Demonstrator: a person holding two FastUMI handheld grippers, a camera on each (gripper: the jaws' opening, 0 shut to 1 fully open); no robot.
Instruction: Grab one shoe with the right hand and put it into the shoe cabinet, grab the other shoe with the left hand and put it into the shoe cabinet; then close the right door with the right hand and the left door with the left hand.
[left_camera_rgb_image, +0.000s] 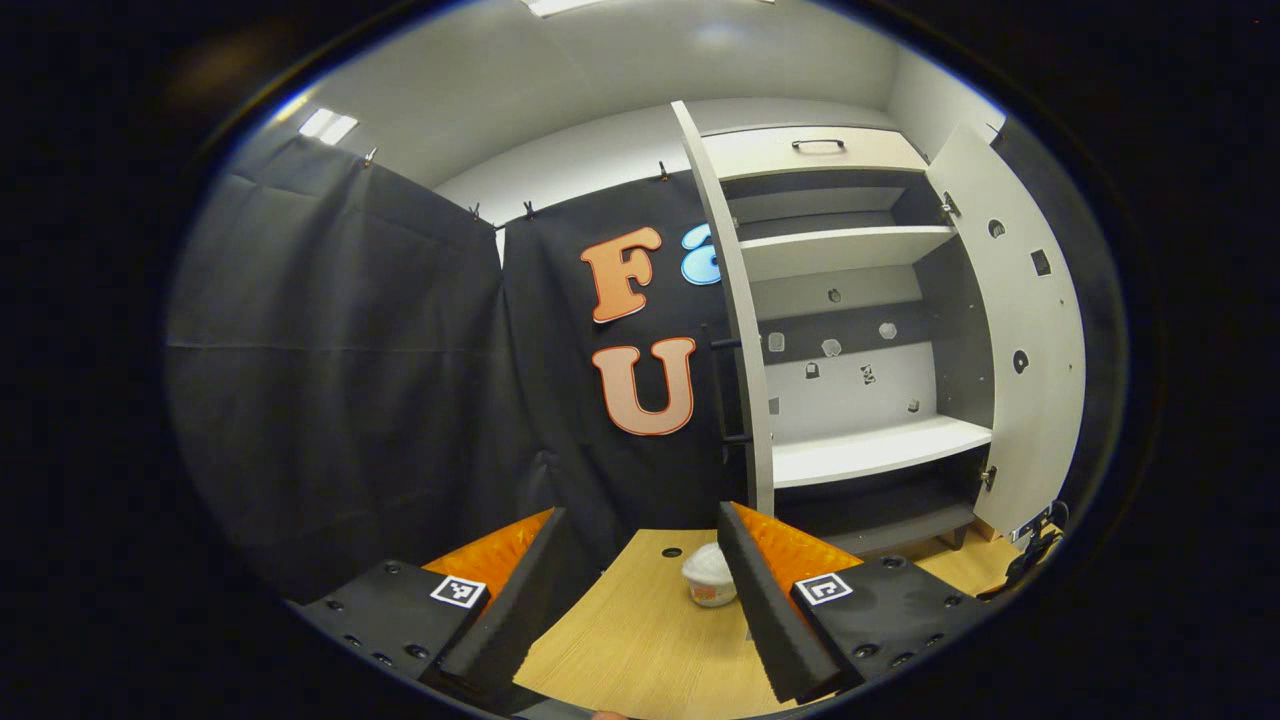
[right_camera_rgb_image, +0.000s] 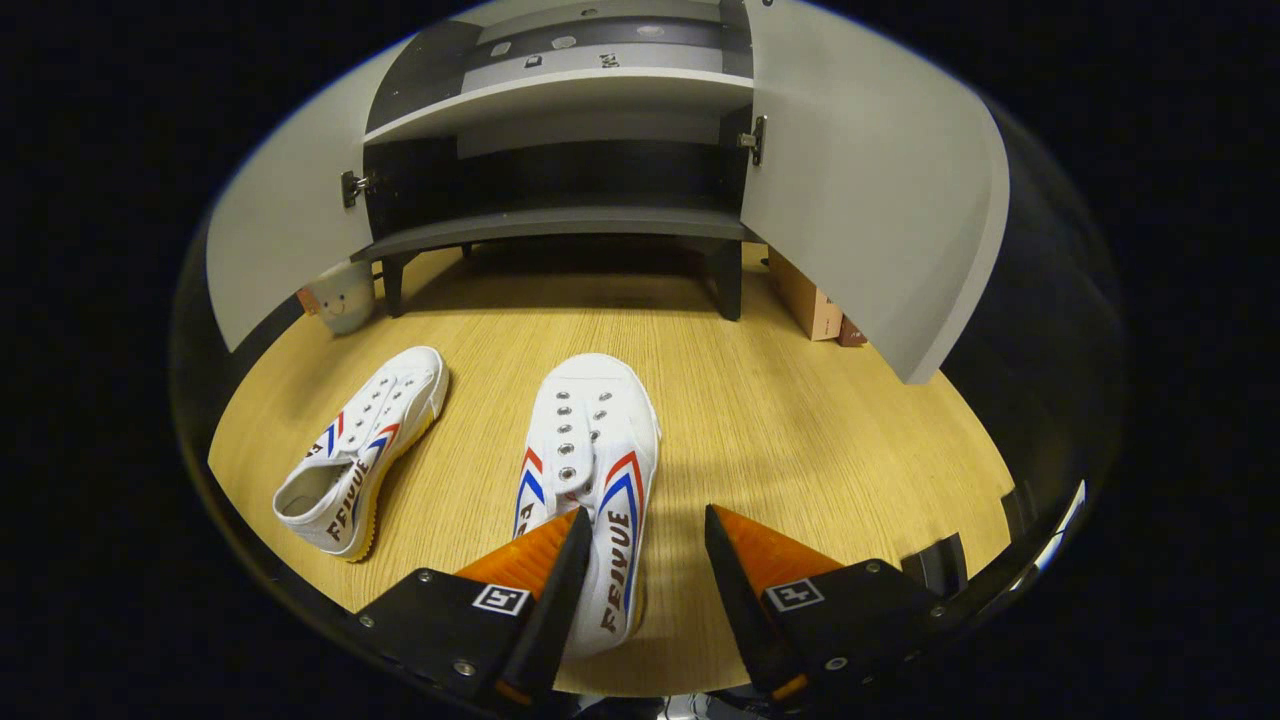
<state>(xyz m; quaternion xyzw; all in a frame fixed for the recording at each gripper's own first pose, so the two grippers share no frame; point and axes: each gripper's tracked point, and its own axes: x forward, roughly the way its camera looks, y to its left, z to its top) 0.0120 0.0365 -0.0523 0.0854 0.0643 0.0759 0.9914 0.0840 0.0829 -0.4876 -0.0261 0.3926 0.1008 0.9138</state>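
Note:
Two white canvas shoes with red and blue stripes lie on the wooden floor in the right gripper view. The nearer shoe points toward the shoe cabinet. My right gripper is open low over its heel end, the left finger above the shoe's opening and the right finger out beside the shoe. The other shoe lies apart at the left, tipped on its side. My left gripper is open and holds nothing, raised before the cabinet, whose left door and right door stand open.
In the right gripper view the cabinet's left door and right door swing outward over the floor. A small pale toy sits by the left door. A cardboard box stands behind the right door. A small white item is near the left gripper.

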